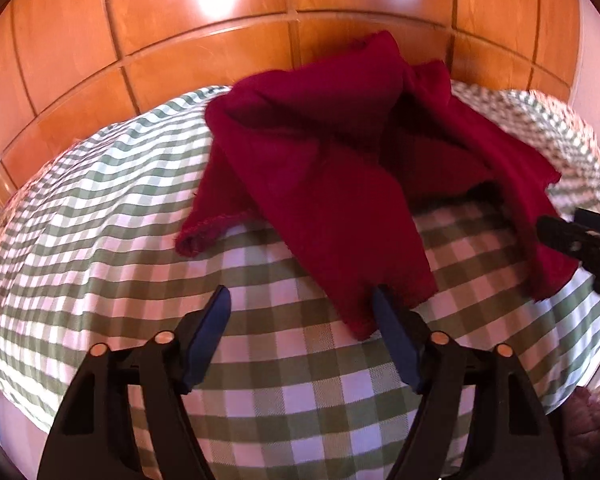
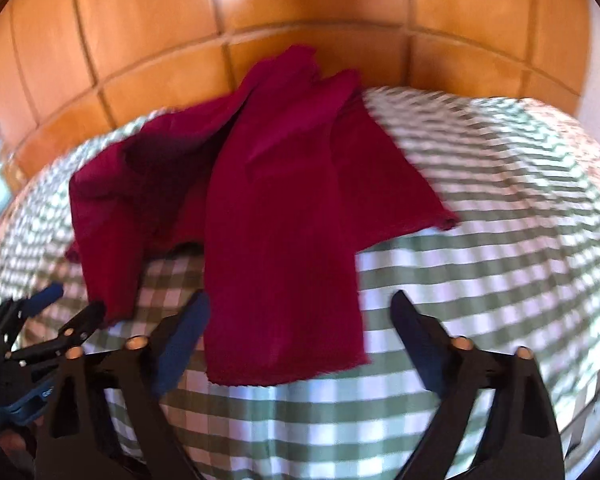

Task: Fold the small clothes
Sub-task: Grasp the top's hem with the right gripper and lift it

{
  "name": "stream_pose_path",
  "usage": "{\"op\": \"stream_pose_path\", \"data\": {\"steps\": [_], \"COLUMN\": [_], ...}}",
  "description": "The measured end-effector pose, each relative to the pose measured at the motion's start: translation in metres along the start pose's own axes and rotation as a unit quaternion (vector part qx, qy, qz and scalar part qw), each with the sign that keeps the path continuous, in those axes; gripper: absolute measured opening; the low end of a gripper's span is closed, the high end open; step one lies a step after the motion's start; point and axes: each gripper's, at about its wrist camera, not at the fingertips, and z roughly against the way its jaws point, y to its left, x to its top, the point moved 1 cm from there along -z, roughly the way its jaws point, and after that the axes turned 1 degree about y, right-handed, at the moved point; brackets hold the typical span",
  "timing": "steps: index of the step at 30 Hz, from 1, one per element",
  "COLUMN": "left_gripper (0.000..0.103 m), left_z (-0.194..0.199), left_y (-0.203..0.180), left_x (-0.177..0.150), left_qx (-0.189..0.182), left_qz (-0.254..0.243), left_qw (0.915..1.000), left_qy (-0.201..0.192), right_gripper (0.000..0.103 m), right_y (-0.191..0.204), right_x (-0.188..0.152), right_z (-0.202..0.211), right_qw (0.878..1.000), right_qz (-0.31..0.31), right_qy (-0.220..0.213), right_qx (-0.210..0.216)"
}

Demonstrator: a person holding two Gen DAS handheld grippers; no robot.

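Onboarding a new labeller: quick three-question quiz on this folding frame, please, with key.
1. True or false: the left gripper is clamped on the red garment.
2. What does the garment lie on? A) bare wood B) green checked cloth C) a tray
3. Fill in: the right gripper's jaws are ____.

Key: 1 false, its jaws stand open with nothing between them; 2 B; 3 open.

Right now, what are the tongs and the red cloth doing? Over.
Left tongs open, empty. Right tongs open, over near flap. Red cloth crumpled on checked tablecloth, unfolded. Nothing in the way.
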Motion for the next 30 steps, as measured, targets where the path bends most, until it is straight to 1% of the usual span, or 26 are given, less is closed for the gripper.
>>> {"op": "stream_pose_path", "data": {"steps": [1, 2, 3, 4, 5, 6, 7, 9, 11, 13, 15, 16, 17, 19, 20, 21, 22, 23, 24, 25, 27, 29, 30], "left_gripper": [0.061, 0.047, 0.026, 0.016, 0.008, 0.007, 0.006, 0.006, 0.006, 0.005, 0.005, 0.005, 0.005, 0.005, 0.005, 0.005, 0.004, 0.004, 0.004, 0.004, 0.004, 0.003, 0.000], "left_z": [-0.002, -0.003, -0.002, -0.001, 0.001, 0.003, 0.006, 0.016, 0.028, 0.038, 0.044, 0.045, 0.045, 0.044, 0.043, 0.040, 0.036, 0.033, 0.029, 0.026, 0.022, 0.015, 0.011], "left_y": [-0.001, -0.001, -0.002, -0.003, -0.003, -0.001, 0.003, 0.017, 0.032, 0.051, 0.077, 0.086, 0.100, 0.122, 0.132, 0.145, 0.159, 0.171, 0.184, 0.193, 0.215, 0.242, 0.253], "left_x": [0.000, 0.001, 0.003, 0.006, 0.009, 0.012, 0.016, 0.030, 0.049, 0.068, 0.091, 0.098, 0.108, 0.121, 0.126, 0.132, 0.139, 0.144, 0.149, 0.154, 0.160, 0.169, 0.172], "left_qx": [-0.007, -0.017, -0.029, -0.037, -0.042, -0.050, -0.060, -0.083, -0.101, -0.101, -0.099, -0.095, -0.087, -0.064, -0.054, -0.043, -0.031, -0.025, -0.012, -0.001, 0.027, 0.054, 0.069], "left_qz": [-0.001, -0.001, -0.006, -0.011, -0.012, -0.009, -0.003, 0.018, 0.044, 0.064, 0.092, 0.102, 0.117, 0.136, 0.144, 0.154, 0.170, 0.181, 0.193, 0.200, 0.220, 0.241, 0.249], "left_qw": [1.0000, 0.9998, 0.9996, 0.9993, 0.9990, 0.9987, 0.9982, 0.9962, 0.9931, 0.9907, 0.9874, 0.9864, 0.9848, 0.9831, 0.9821, 0.9809, 0.9788, 0.9774, 0.9754, 0.9740, 0.9697, 0.9641, 0.9617], "left_qy": [0.000, -0.001, 0.001, 0.002, 0.004, 0.002, -0.002, -0.018, -0.040, -0.064, -0.083, -0.088, -0.094, -0.106, -0.109, -0.110, -0.109, -0.107, -0.106, -0.106, -0.103, -0.097, -0.093], "right_gripper": [0.067, 0.057, 0.047, 0.038, 0.021, 0.006, 0.001, 0.000, 0.000, 0.000, 0.000, 0.000, 0.000, 0.000, 0.000, 0.004, 0.029, 0.068, 0.080, 0.082, 0.082, 0.082, 0.081], "right_y": [0.005, 0.008, 0.012, 0.016, 0.016, 0.013, 0.006, -0.009, -0.032, -0.059, -0.083, -0.100, -0.106, -0.115, -0.114, -0.107, -0.095, -0.086, -0.071, -0.058, -0.025, -0.001, 0.012], "right_x": [-0.002, -0.003, -0.003, -0.001, 0.001, 0.005, 0.012, 0.025, 0.043, 0.064, 0.081, 0.093, 0.097, 0.103, 0.102, 0.096, 0.090, 0.084, 0.075, 0.069, 0.054, 0.039, 0.033], "right_z": [-0.011, -0.017, -0.018, -0.016, -0.013, -0.010, -0.003, 0.014, 0.032, 0.045, 0.052, 0.053, 0.056, 0.056, 0.052, 0.046, 0.036, 0.028, 0.021, 0.018, 0.007, 0.003, -0.003], "right_qw": [1.000, 0.999, 0.999, 0.998, 0.997, 0.997, 0.997, 0.996, 0.995, 0.992, 0.990, 0.991, 0.992, 0.994, 0.996, 0.997, 0.998, 0.999, 0.999, 0.999, 0.999, 0.998, 0.996], "right_qz": [0.017, 0.031, 0.046, 0.068, 0.078, 0.080, 0.076, 0.077, 0.065, 0.054, 0.037, 0.012, -0.004, -0.040, -0.046, -0.049, -0.048, -0.045, -0.036, -0.025, 0.013, 0.040, 0.064], "right_qy": [0.014, 0.022, 0.022, 0.016, 0.015, 0.015, 0.008, -0.020, -0.046, -0.070, -0.081, -0.078, -0.076, -0.073, -0.066, -0.055, -0.035, -0.024, -0.020, -0.018, 0.004, 0.012, 0.020], "right_qx": [0.002, 0.001, -0.003, -0.005, -0.005, -0.003, -0.002, -0.029, -0.054, -0.087, -0.108, -0.110, -0.099, -0.066, -0.049, -0.029, -0.009, -0.003, 0.007, 0.017, 0.044, 0.055, 0.056]}}
